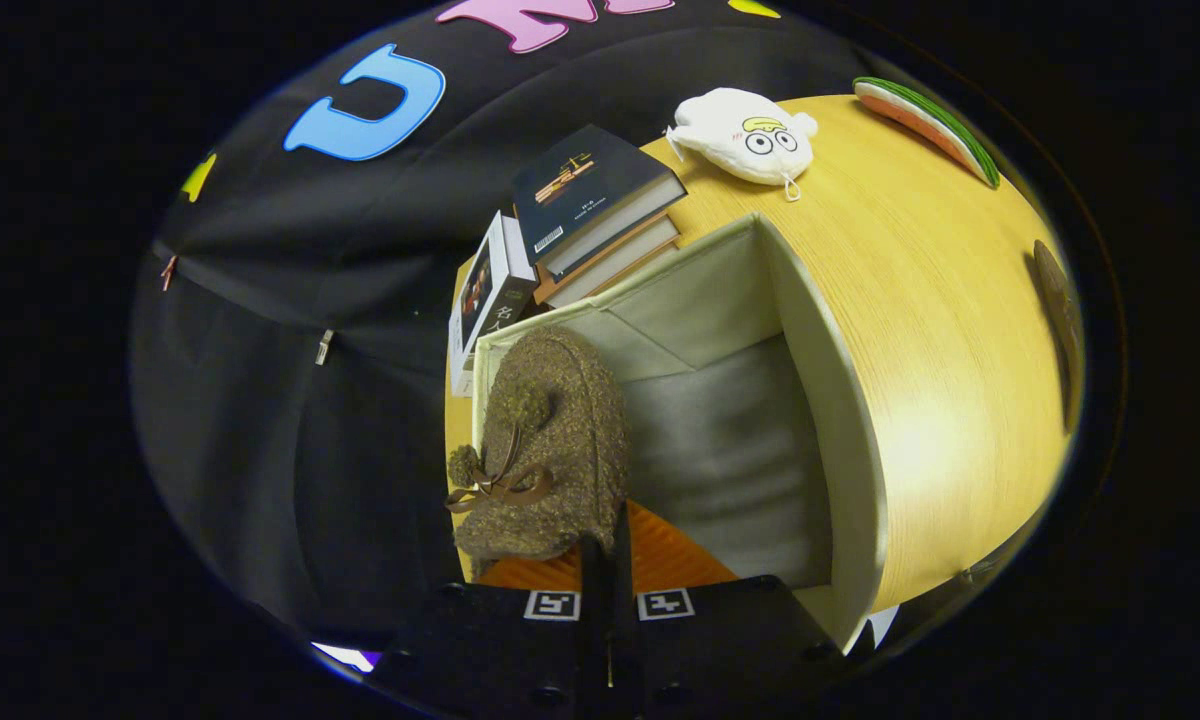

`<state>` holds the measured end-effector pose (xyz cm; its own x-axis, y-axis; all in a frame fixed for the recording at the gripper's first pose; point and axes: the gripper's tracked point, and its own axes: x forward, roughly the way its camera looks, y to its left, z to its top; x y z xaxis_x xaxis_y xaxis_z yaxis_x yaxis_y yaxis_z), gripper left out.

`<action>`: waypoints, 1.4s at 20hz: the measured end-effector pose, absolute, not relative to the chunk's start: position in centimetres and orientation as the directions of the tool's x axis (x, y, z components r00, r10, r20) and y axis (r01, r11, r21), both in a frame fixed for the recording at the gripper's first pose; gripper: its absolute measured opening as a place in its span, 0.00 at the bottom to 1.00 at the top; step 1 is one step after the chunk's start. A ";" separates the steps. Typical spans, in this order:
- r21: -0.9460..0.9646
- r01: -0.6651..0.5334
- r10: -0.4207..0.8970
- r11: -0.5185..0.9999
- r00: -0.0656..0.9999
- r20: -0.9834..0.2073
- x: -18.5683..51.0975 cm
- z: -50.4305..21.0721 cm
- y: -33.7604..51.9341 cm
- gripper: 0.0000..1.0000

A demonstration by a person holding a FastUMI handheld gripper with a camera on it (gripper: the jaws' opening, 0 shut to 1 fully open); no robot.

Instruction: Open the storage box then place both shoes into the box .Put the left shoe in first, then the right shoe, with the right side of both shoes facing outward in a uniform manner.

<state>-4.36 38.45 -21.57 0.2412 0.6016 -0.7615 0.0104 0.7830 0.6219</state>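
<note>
Gripper (608, 560) nearest: fingers pressed close together, pinching the back edge of the fuzzy olive-brown knit shoe (550, 440) with two pompoms and a brown bow. Grip looks thin, on the rim near the orange lining only.

Left of the shoe: edge of the yellow wooden table (940, 330), black cloth wall beyond it.

Shoe hangs toe-away from the fingers, over the left side of the open pale fabric storage box (820, 400), close against or touching its left wall; contact cannot be confirmed. Box lid not seen; box counts as open. Grey floor of the box bare to the right of the shoe, so this is judged the first shoe going in.

Beyond the box's far left corner: stack of books (590, 215), dark-covered one on top, one more leaning at the side.

Further right on the table: white plush toy with round eyes (745, 135), then a watermelon-slice-shaped item (925, 125) at the far rim.

Risks, as judgement: soft knit may slip from so narrow a pinch and drop crooked; toe could catch the box wall and roll the shoe, spoiling the outward-facing side; crowding the middle would leave little room for the second shoe.
</note>
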 end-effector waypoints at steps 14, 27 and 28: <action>0.714 -0.184 0.733 0.675 0.281 -0.620 -5.2 -13.5 35.6 0.98; 0.552 -0.183 0.568 0.813 0.452 -0.688 0.3 -15.4 14.1 0.98; 0.529 -0.178 0.546 0.830 0.453 -0.704 0.3 -16.4 12.3 0.98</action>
<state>0.33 12.34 -16.39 0.4533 0.5463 -0.7043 -0.1780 0.8298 0.5290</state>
